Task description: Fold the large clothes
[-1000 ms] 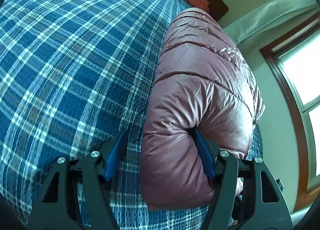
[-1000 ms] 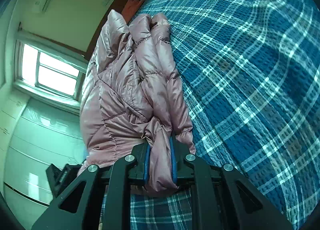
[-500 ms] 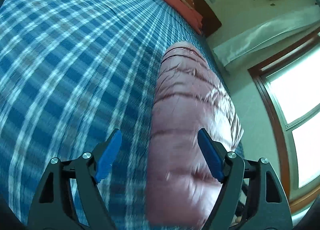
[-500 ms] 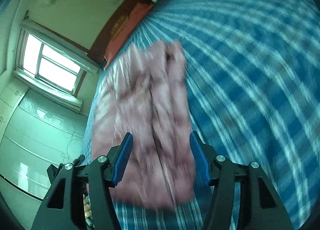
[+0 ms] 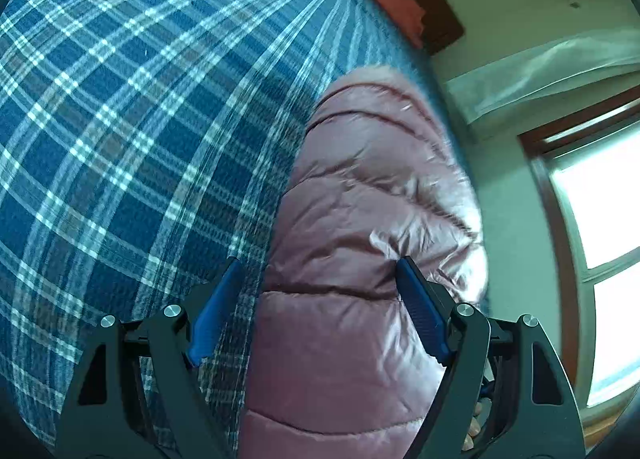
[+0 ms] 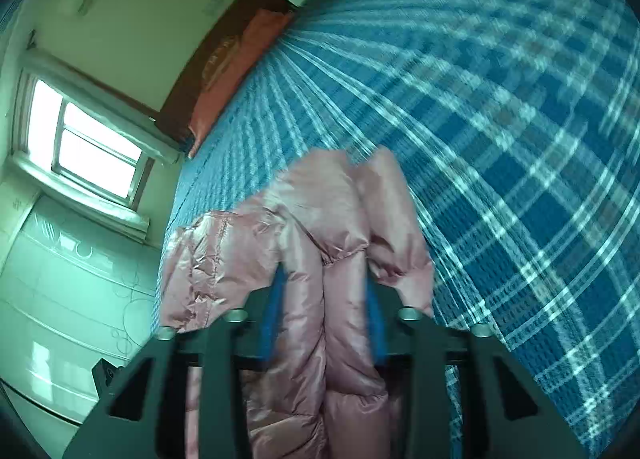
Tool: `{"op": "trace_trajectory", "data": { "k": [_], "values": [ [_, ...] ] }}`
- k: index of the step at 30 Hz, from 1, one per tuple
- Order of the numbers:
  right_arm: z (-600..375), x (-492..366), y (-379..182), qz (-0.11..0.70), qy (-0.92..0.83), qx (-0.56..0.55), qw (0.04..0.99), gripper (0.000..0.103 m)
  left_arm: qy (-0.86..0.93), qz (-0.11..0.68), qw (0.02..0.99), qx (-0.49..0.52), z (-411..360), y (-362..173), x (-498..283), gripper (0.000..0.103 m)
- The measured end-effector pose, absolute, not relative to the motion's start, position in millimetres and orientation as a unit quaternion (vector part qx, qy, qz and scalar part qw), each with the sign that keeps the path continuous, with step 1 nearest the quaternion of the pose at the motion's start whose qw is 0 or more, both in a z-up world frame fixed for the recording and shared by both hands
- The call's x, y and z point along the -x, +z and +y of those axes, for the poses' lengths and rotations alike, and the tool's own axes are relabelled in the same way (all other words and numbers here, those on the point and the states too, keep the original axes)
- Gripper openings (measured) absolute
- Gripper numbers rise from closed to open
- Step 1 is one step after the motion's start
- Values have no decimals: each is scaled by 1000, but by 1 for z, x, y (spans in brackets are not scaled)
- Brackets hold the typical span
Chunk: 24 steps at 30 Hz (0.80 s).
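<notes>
At the near edge of the bed (image 5: 120, 119): right gripper (image 6: 324, 315), jaws just narrowed from a wide release a half second back, blue pads now pinching a fold of the pink puffer jacket (image 6: 304, 227). Left gripper (image 5: 316, 299) wide, one pad denting the jacket's bulk, the other over plaid; not clamped. Re-grasp under way, fold not finished. Jacket bundled along the bed's window-side edge, long axis running away from both cameras toward the headboard (image 6: 224, 43) and orange pillow (image 6: 240, 71).
</notes>
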State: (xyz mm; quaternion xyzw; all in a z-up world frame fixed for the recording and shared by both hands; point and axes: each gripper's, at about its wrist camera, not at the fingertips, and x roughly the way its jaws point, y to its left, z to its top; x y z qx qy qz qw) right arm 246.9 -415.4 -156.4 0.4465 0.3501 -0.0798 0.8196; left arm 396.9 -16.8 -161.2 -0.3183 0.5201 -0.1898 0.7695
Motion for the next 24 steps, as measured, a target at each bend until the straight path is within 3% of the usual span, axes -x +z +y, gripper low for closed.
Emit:
{"op": "trace_trajectory", "data": {
  "k": [4, 15, 18, 21, 24],
  "values": [
    [-422, -241, -175, 346, -79, -460, 814, 23, -184, 530, 769, 305, -33, -167, -399, 68],
    [-422, -227, -189, 332, -63, -470, 815, 21, -186, 525, 780, 287, -42, -179, -405, 67],
    [-422, -222, -174, 329, -64, -466, 819, 34, -199, 527, 769, 304, -29, -177, -405, 68],
    [-420, -200, -160, 318, -75, -459, 826, 72, -192, 522, 761, 333, -12, -172, -403, 75],
    [-419, -185, -163, 323, -69, -473, 817, 74, -185, 517, 752, 364, 4, -175, -397, 80]
  ]
}}
